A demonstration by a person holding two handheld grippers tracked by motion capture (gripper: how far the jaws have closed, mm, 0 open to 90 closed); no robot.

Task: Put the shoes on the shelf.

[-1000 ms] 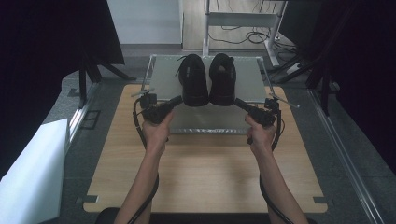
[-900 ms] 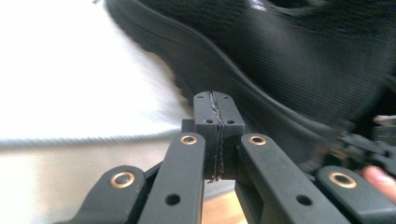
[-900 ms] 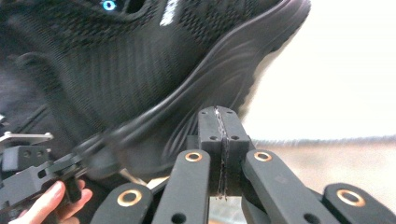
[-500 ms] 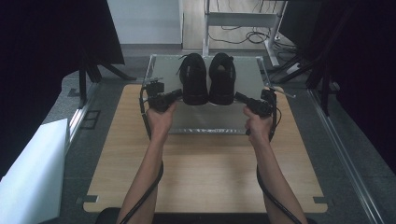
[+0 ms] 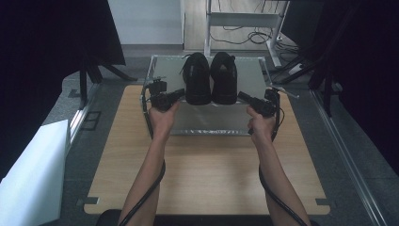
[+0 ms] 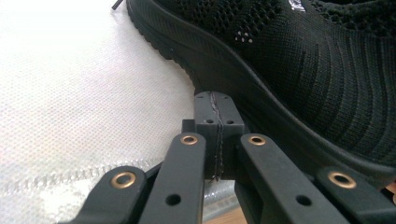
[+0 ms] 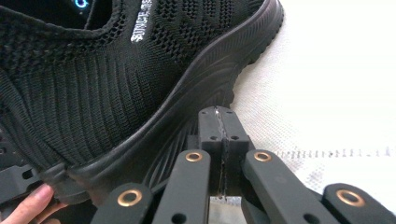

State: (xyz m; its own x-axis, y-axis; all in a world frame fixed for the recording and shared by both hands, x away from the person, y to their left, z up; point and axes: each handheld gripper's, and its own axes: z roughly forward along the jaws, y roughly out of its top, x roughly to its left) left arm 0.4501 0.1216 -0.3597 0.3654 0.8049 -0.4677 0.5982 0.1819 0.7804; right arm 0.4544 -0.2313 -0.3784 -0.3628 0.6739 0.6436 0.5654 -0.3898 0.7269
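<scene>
A pair of black knit shoes stands side by side on a pale mat [image 5: 207, 125] at the far end of the wooden table [image 5: 207, 169]. The left shoe [image 5: 196, 80] has my left gripper [image 5: 180, 93] beside its outer side. That gripper's jaws are shut and empty, and the tip [image 6: 213, 100] rests at the shoe's sole [image 6: 261, 98]. My right gripper [image 5: 241, 96] mirrors this at the right shoe [image 5: 224, 77]. It is shut, with nothing between its jaws, and its tip [image 7: 218, 114] is against that sole [image 7: 187, 112].
The mat lies in a shallow metal-edged tray [image 5: 149, 75]. A white panel [image 5: 28, 179] leans at the left of the table. Tripod legs [image 5: 94, 73] stand at the back left, and a metal rack [image 5: 240, 21] with cables stands behind. A floor rail [image 5: 343, 155] runs along the right.
My left hand has moved forward, bringing its gripper up beside the left shoe. The right hand has edged slightly forward. Both grippers stay shut.
</scene>
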